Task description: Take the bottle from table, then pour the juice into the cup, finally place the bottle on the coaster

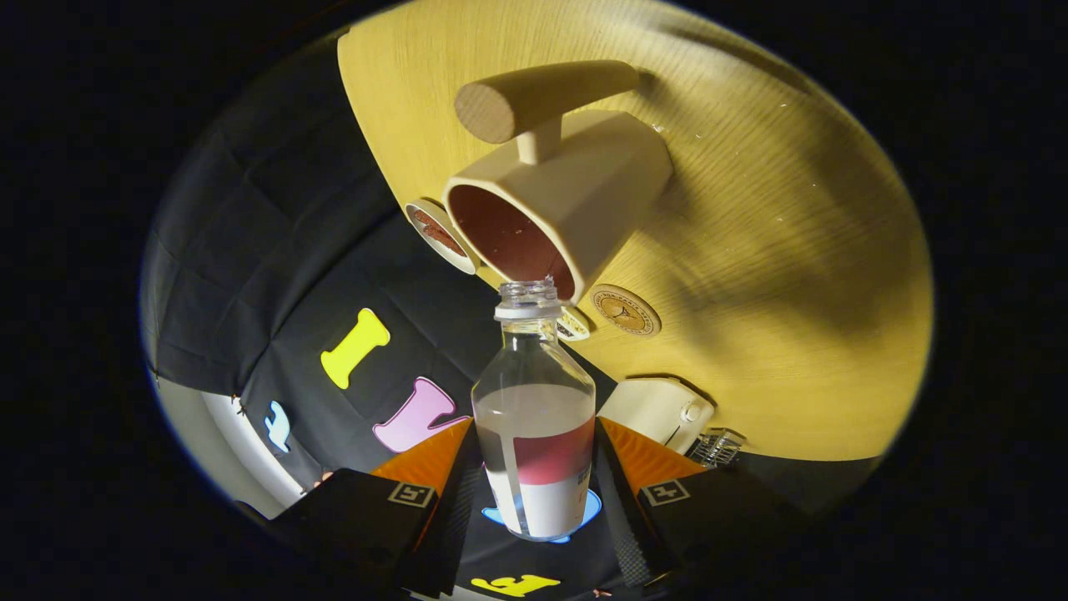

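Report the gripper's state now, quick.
Gripper: fingers shut on the clear plastic bottle with a red and white label, tipped toward the cream cup with a wooden handle.

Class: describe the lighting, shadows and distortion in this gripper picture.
Gripper view: warm light on the table, with broad soft shadows; the fisheye curves its edge; the bottle, clamped in the gripper, is sharp, its open mouth at the cup.

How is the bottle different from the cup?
The bottle is clear with a narrow neck, and you can see the liquid inside; the cup is cream, solid and wide-mouthed, with a dark inside. The bottle sits between the gripper fingers, which press on both its sides; the cup stands on the table, beyond the fingers. The cup has a handle; the bottle has none. Both are open on top.
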`<control>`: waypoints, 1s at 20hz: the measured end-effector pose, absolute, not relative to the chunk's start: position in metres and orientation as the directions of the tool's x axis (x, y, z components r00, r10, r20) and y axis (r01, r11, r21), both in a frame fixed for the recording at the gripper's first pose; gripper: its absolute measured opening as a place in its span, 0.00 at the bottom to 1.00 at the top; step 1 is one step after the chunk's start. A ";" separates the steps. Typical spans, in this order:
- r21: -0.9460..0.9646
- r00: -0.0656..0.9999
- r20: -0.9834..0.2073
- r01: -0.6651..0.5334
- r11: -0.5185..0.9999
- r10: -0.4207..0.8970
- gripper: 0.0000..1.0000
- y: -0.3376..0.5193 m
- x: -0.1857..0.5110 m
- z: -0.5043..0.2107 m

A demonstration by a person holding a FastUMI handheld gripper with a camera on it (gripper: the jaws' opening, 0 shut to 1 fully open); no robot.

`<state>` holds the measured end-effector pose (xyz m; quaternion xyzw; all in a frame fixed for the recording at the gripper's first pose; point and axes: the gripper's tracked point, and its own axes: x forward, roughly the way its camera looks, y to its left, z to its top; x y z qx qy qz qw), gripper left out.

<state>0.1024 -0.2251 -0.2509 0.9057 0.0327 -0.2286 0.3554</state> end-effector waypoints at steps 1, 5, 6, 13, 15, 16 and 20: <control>0.628 0.893 -0.436 0.214 -0.748 -0.111 0.74 -0.229 0.101 -0.250; 0.627 0.888 -0.438 0.188 -0.756 -0.143 0.74 -0.240 0.096 -0.252; 0.625 0.886 -0.440 0.184 -0.758 -0.148 0.74 -0.242 0.095 -0.252; 0.613 0.884 -0.448 0.194 -0.766 -0.135 0.74 -0.237 0.096 -0.252; 0.617 0.884 -0.449 0.198 -0.762 -0.134 0.74 -0.237 0.095 -0.252; 0.623 0.883 -0.449 0.202 -0.756 -0.135 0.74 -0.236 0.095 -0.252; 0.676 0.881 -0.448 0.222 -0.702 -0.153 0.74 -0.232 0.096 -0.252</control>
